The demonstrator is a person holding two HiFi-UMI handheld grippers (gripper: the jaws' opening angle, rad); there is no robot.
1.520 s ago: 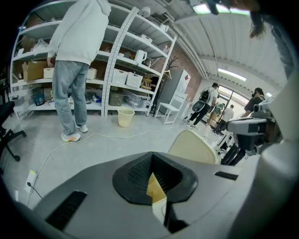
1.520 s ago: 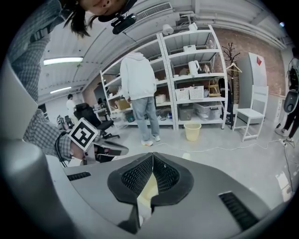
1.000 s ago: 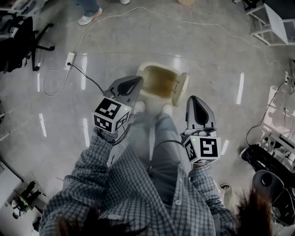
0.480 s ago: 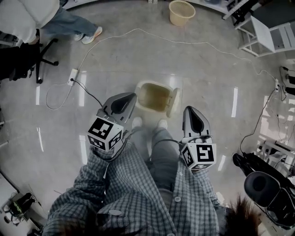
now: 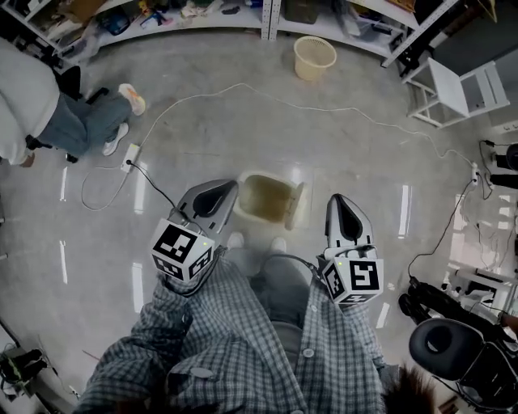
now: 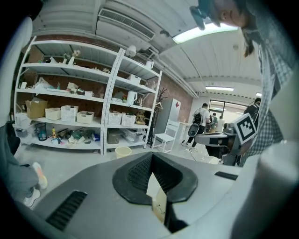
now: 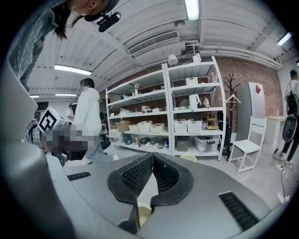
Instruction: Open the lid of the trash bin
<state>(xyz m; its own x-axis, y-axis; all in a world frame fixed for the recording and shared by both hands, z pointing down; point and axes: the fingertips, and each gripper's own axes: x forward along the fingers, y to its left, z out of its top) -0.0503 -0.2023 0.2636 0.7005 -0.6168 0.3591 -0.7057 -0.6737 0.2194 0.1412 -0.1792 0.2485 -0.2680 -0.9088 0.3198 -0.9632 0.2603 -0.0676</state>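
Trash bin (image 5: 261, 199), a pale rectangular one, stands on the shiny grey floor (image 5: 364, 154) near the middle of the head view, just above the person's two light shoes (image 5: 235, 240). Its lid (image 5: 295, 207) is raised and stands on edge along the bin's right side, so the yellowish inside shows. The left gripper (image 5: 225, 191) hangs just left of the bin, its tip near the bin's left rim but not clearly touching it. In the left gripper view its ribbed black pads (image 6: 140, 173) meet at the tips and hold nothing; a pale edge of the bin shows through the gap lower down. The right gripper (image 5: 340, 204) hangs to the right of the lid and apart from it. Its pads (image 7: 140, 175) are likewise closed tip to tip on nothing, with a cream shape far below seen through the gap. Checked shirt sleeves (image 5: 202, 323) fill the lower part of the frame. A white cable (image 5: 243, 90) runs across the floor above the bin to a power strip (image 5: 129, 156) at the left. A yellow waste basket (image 5: 314, 57) stands at the top centre before the shelving (image 5: 267, 18), and a white chair (image 5: 465, 89) sits at the upper right. Another person (image 5: 48, 113) crouches at the upper left, and a black office chair (image 5: 453, 348) sits at the lower right.
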